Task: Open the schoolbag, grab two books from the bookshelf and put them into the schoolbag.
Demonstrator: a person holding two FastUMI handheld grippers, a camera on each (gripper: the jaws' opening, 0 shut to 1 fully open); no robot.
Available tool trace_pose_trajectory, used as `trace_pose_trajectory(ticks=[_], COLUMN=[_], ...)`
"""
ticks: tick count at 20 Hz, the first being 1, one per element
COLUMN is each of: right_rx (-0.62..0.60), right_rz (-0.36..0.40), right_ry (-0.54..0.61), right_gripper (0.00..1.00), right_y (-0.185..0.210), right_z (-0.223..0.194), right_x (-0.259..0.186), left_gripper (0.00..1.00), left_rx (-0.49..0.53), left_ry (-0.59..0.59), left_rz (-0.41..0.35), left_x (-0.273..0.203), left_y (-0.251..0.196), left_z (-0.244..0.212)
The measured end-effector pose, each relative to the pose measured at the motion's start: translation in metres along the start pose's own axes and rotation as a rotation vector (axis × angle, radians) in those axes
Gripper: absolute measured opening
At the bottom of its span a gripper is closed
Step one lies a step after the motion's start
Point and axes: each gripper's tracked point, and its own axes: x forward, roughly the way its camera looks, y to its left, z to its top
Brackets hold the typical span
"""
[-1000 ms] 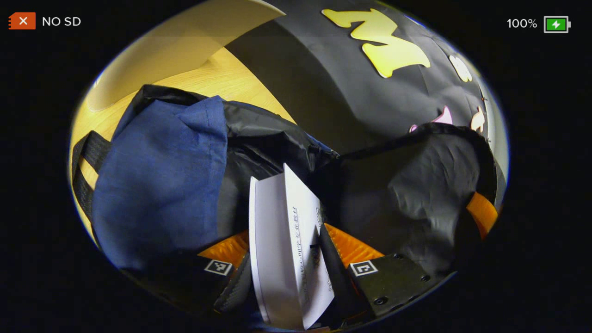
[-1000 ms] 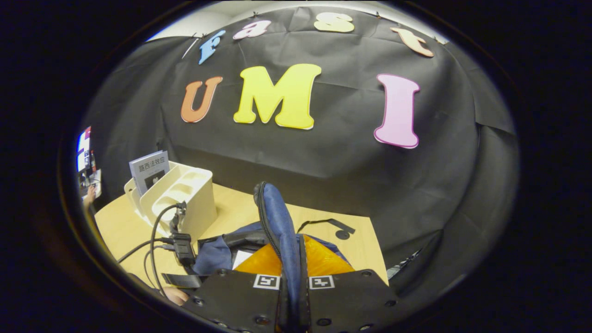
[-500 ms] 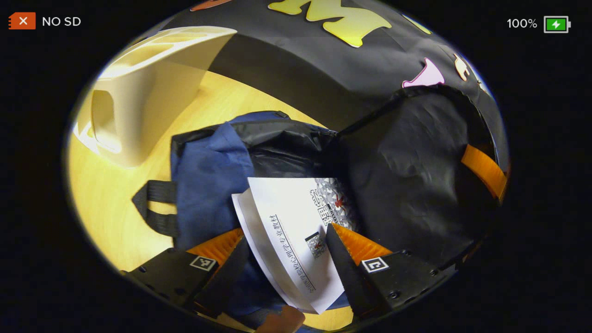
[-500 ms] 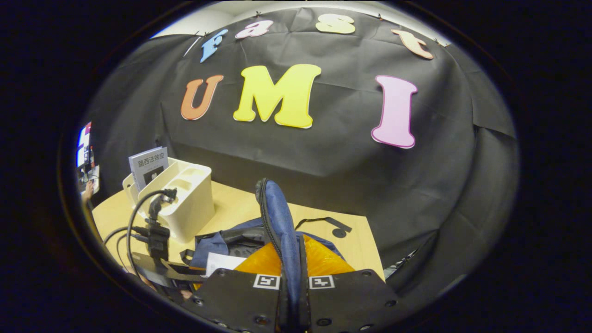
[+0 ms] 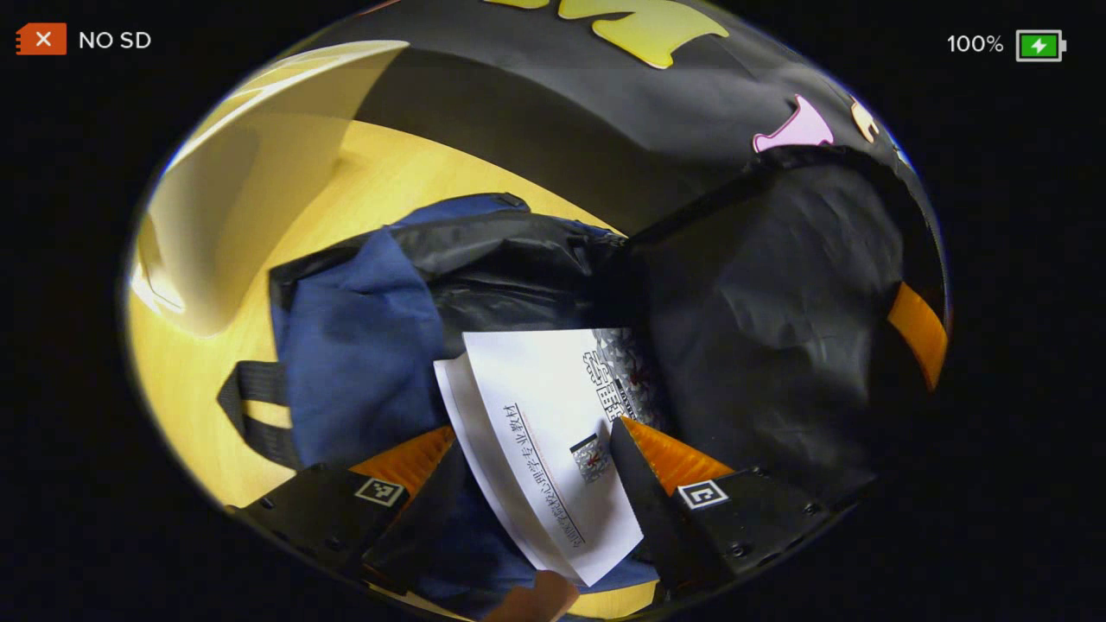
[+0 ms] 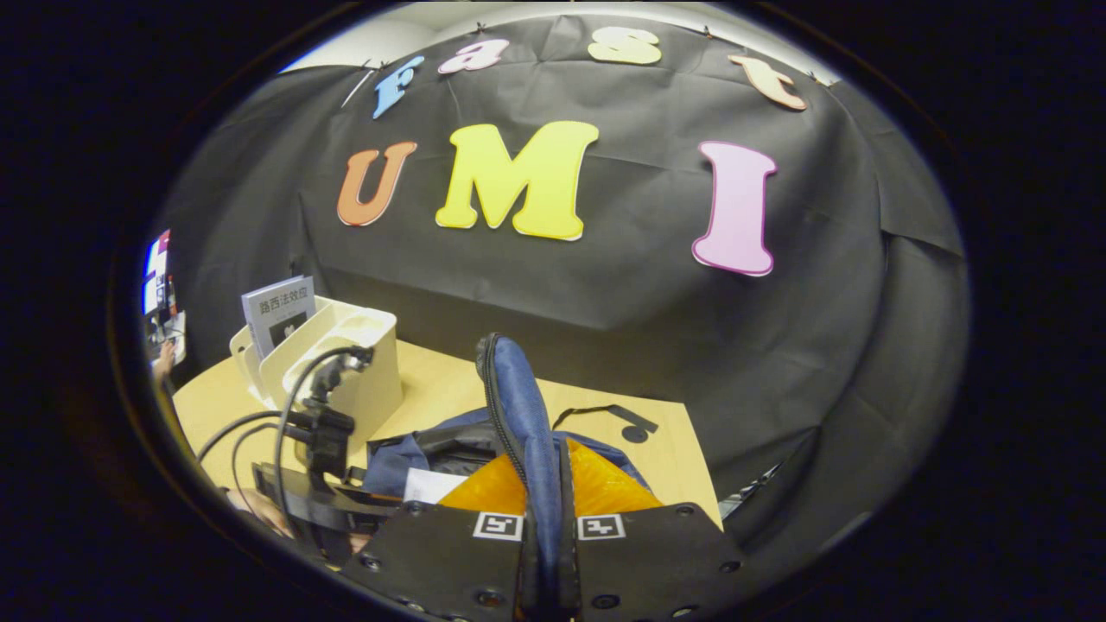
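Note:
The blue schoolbag (image 5: 354, 345) lies open on the wooden table, its black lining (image 5: 760, 302) showing. A white book (image 5: 544, 406) rests cover-up in the bag's mouth, between the spread fingers of my left gripper (image 5: 536, 436), which is open. In the right gripper view my right gripper (image 6: 546, 484) is shut on the bag's blue zipper edge (image 6: 518, 406) and holds it upright. The left gripper (image 6: 320, 466) with its cables sits to the left of the schoolbag (image 6: 406, 453). A grey book (image 6: 278, 311) stands in the cream bookshelf (image 6: 346, 363).
The bookshelf (image 5: 225, 216) stands close to the bag's left side on the table (image 6: 449, 389). A black strap (image 6: 618, 419) lies on the table behind the bag. A fingertip of a hand (image 5: 540, 598) shows under the white book.
The white book has turned from edge-on between the left fingers to lying flat in the bag, and those fingers have spread apart. The right gripper keeps holding the bag's edge still.

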Motion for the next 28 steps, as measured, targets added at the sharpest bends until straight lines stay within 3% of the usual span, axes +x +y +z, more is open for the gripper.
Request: trace_pose_trajectory(ticks=[4,9,16,21,25,28], right_rx=[-0.013,-0.004,0.022,0.015,0.017,0.016], right_rz=[0.002,0.003,0.002,0.01,0.008,0.003], right_ry=[0.004,0.009,0.009,0.013,0.016,0.004], right_gripper=[0.08,0.08,0.08,0.08,0.08,0.08], right_y=[0.003,0.002,-0.002,0.002,0.004,0.0], right_z=[-0.001,-0.002,-0.004,-0.006,-0.006,-0.006], right_x=[-0.001,0.004,0.004,0.005,0.006,0.0], left_gripper=[0.99,1.0,1.0,1.0,1.0,1.0], left_rx=[0.019,0.09,0.176,0.232,0.214,0.275], left_ry=[0.042,0.042,0.117,0.095,0.095,-0.005], left_rz=[0.017,0.116,0.155,0.153,0.206,0.19], left_x=[0.004,-0.03,-0.06,-0.09,-0.091,-0.122], left_y=[0.003,0.028,0.026,0.024,0.033,0.024], left_z=[0.001,0.015,0.014,0.022,0.021,0.039])
